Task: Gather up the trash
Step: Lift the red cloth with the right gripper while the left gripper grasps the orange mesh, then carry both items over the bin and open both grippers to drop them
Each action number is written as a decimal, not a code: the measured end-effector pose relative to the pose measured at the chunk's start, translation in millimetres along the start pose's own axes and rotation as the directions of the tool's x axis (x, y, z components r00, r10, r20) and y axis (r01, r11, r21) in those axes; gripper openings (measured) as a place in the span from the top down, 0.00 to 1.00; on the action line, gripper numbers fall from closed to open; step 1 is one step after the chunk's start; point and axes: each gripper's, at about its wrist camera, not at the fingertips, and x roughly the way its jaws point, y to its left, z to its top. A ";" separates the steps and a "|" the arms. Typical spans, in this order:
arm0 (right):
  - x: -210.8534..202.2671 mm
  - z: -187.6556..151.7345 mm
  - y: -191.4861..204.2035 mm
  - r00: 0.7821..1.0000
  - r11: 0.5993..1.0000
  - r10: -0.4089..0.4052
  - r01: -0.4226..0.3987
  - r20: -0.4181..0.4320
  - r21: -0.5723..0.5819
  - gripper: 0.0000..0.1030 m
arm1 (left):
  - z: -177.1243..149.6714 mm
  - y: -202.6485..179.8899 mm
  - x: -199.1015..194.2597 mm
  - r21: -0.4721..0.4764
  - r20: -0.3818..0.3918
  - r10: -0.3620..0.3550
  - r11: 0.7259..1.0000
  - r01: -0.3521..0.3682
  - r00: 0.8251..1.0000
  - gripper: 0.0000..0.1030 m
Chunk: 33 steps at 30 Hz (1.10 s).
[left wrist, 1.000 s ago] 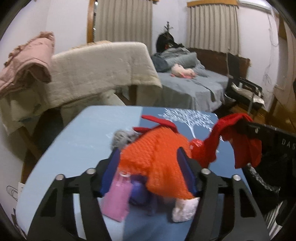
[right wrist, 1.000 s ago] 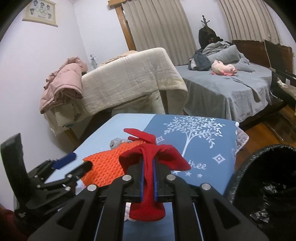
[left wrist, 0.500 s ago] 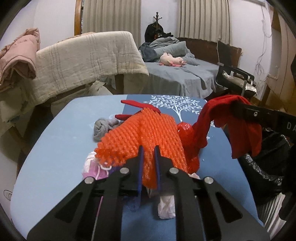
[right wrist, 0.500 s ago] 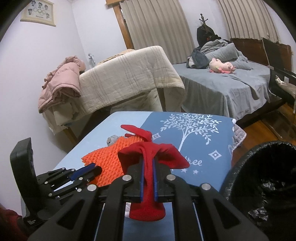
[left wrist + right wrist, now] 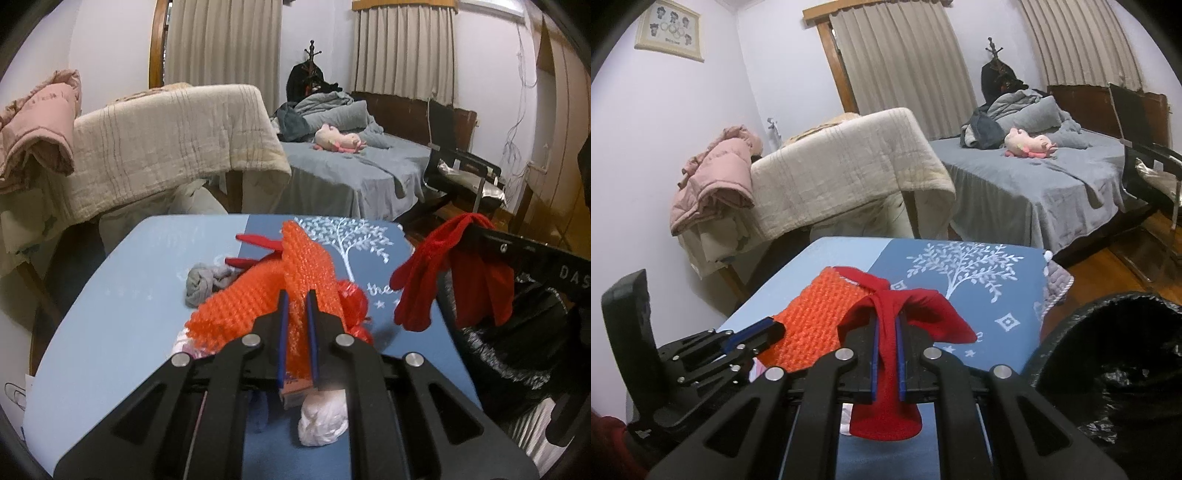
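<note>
1. The left gripper (image 5: 295, 317) has its jaws closed narrow on a fold of the orange mesh (image 5: 258, 295), which rises from the pile of scraps straight ahead of it on the blue table (image 5: 122, 317).
2. The right gripper (image 5: 886, 343) is pinched on a red cloth (image 5: 886, 417), which drapes over and below its fingers; from the left wrist view the cloth hangs clear of the table, off to that gripper's right.
3. The black trash bag (image 5: 1108, 369) gapes just to the right of the right gripper, its rim close beside the table edge.
4. The step in hand looks like carrying: both pieces are gripped, neither is yet in the bag.
5. Next, the right gripper likely needs to swing rightward over the bag's mouth and open; the left must lift the mesh free of the pile first.
6. Under the left gripper lie a white wad (image 5: 321, 421), a grey cloth ball (image 5: 203, 284) and red plastic (image 5: 354, 299), which the mesh could drag along.
</note>
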 end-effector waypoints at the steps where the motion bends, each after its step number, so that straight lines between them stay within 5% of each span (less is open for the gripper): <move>1: -2.8 1.3 -1.6 1.000 1.000 -0.004 0.004 0.005 0.001 0.93 | 3.5 -2.5 -2.5 -0.002 0.007 -0.008 1.000 0.008 1.000 0.92; 20: -72.0 -7.3 -89.2 0.972 0.967 -0.230 0.224 0.042 0.118 0.93 | 20.6 -89.8 3.1 0.079 0.016 -0.185 0.980 0.183 0.983 0.92; 33: -105.3 -37.5 -164.6 0.917 0.895 -0.398 0.394 -0.022 0.211 0.93 | 20.4 -186.4 37.8 0.153 -0.034 -0.352 0.923 0.352 0.936 0.92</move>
